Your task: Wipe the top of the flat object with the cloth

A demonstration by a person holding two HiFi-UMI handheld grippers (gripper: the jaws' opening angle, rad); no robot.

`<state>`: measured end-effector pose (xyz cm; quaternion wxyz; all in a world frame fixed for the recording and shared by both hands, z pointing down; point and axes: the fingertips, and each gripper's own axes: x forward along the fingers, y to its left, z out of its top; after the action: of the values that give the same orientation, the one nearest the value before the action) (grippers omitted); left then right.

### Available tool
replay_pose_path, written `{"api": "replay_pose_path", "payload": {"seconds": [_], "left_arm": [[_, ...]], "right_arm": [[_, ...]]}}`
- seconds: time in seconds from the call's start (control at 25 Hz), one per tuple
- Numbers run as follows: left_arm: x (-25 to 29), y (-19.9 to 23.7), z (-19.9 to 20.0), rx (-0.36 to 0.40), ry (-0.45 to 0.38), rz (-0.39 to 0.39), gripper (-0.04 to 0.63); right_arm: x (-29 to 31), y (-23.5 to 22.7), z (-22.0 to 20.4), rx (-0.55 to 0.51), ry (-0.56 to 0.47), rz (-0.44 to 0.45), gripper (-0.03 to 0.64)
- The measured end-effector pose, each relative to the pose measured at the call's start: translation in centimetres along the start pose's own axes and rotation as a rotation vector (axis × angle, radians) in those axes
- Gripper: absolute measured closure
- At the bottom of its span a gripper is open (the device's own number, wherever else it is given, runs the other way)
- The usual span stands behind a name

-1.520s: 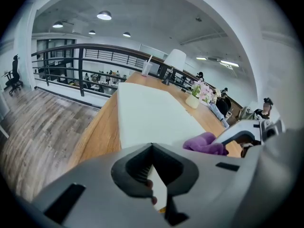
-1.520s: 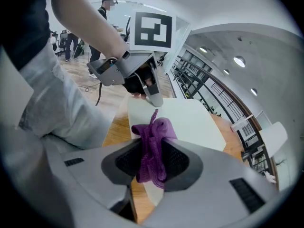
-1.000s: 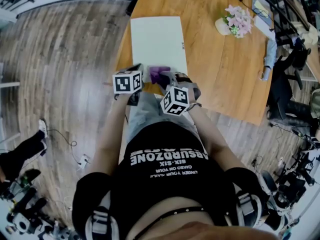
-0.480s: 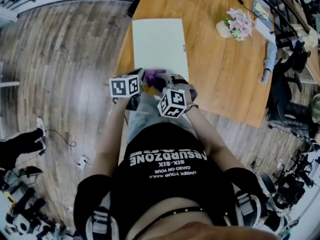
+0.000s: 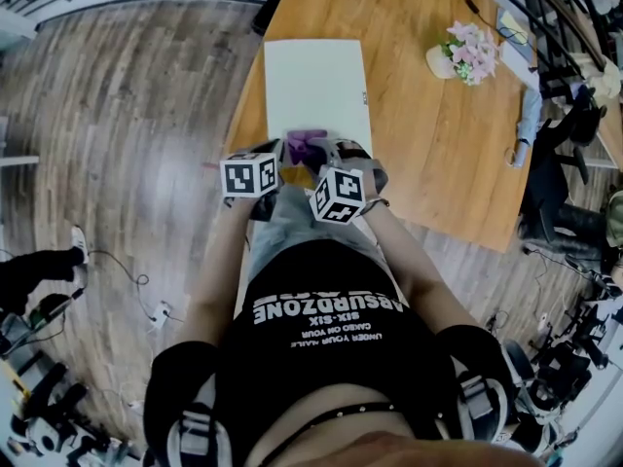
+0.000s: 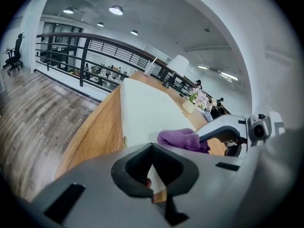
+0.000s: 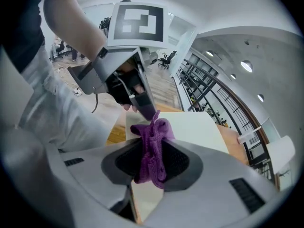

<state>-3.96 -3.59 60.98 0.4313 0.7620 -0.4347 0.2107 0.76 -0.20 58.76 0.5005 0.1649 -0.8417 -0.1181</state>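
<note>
Wood-plank floor all round, and an orange-brown wooden table [image 5: 438,154] with a flat white rectangular board [image 5: 316,86] lying on it, pink flowers in a pale pot [image 5: 465,49] well apart to the far right. The right gripper [image 7: 152,158] had its jaws clamped on a bunched purple knitted cloth [image 5: 304,147], which sat at the board's near edge. The left gripper [image 6: 152,147] was just beside it, jaws closed tip to tip w/ nothing between them. Vs a sec ago, not much had changed: the left gripper had dropped back slightly toward the person, and the cloth was at the same near end. So, as I judged it, the wipe hadn't really got going; nearly all the board was left to do.
</note>
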Motion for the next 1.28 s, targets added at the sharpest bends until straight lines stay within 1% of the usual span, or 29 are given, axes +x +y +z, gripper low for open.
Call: {"api": "replay_pose_path", "payload": {"seconds": [0.16, 0.52, 0.76, 0.96, 1.12, 1.28], "left_arm": [[0.2, 0.1, 0.0, -0.006, 0.027, -0.004, 0.591], [0.1, 0.2, 0.1, 0.004, 0.031, -0.007, 0.591], [0.2, 0.3, 0.2, -0.008, 0.054, -0.026, 0.591], [0.2, 0.3, 0.2, -0.012, 0.057, -0.031, 0.591], [0.3, 0.3, 0.2, 0.003, 0.063, -0.024, 0.591], [0.3, 0.2, 0.2, 0.024, 0.073, -0.029, 0.591]], "right_arm": [[0.7, -0.9, 0.0, -0.003, 0.006, -0.004, 0.495], [1.9, -3.3, 0.6, -0.012, 0.002, -0.022, 0.495], [3.1, -5.4, 0.7, -0.023, -0.003, -0.029, 0.495], [4.0, -7.1, 0.8, -0.019, -0.008, -0.039, 0.495], [4.5, -8.6, 0.9, -0.01, -0.015, -0.058, 0.495], [5.0, -9.8, 0.9, -0.025, -0.022, -0.074, 0.495]]}}
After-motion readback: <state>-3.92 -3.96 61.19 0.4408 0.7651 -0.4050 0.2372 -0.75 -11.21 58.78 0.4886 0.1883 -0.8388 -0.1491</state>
